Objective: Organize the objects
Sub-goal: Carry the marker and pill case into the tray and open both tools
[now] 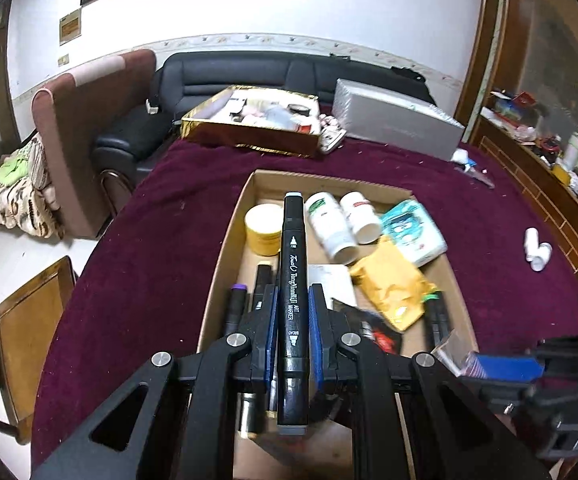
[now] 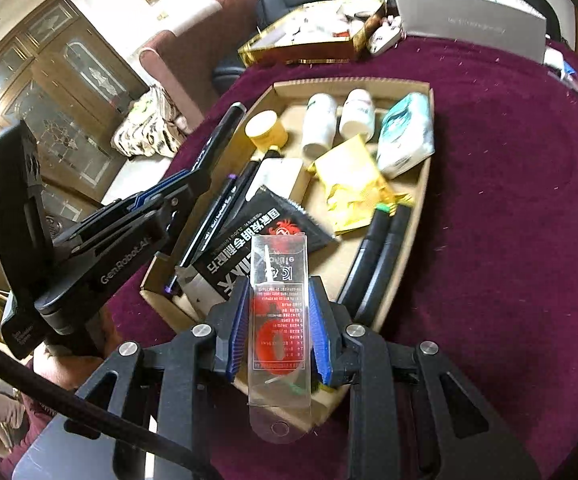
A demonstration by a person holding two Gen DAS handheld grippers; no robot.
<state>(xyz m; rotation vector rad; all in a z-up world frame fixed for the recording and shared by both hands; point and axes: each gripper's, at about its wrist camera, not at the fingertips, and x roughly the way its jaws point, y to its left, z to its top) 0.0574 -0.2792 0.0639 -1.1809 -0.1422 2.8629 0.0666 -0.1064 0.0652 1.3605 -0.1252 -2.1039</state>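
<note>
My left gripper (image 1: 292, 312) is shut on a black art marker (image 1: 293, 264) and holds it above the open cardboard box (image 1: 225, 236). The marker also shows in the right wrist view (image 2: 219, 132), held by the left gripper (image 2: 199, 170) over the box's left edge. My right gripper (image 2: 277, 316) is shut on a clear blister pack (image 2: 279, 312) with a red ring inside, above the box's near end (image 2: 423, 200). In the box lie two white bottles (image 2: 321, 124), a yellow jar (image 2: 267, 130), a yellow pouch (image 2: 349, 184), a tissue pack (image 2: 407, 136), a black packet (image 2: 265, 236) and more markers (image 2: 377, 256).
The box stands on a maroon tablecloth (image 1: 161, 216). A gold tray (image 1: 249, 124) of small items and a silver box (image 1: 397, 124) stand at the far edge. Small white bottles (image 1: 537, 248) lie on the cloth at right. A sofa and an armchair (image 1: 73, 128) stand beyond.
</note>
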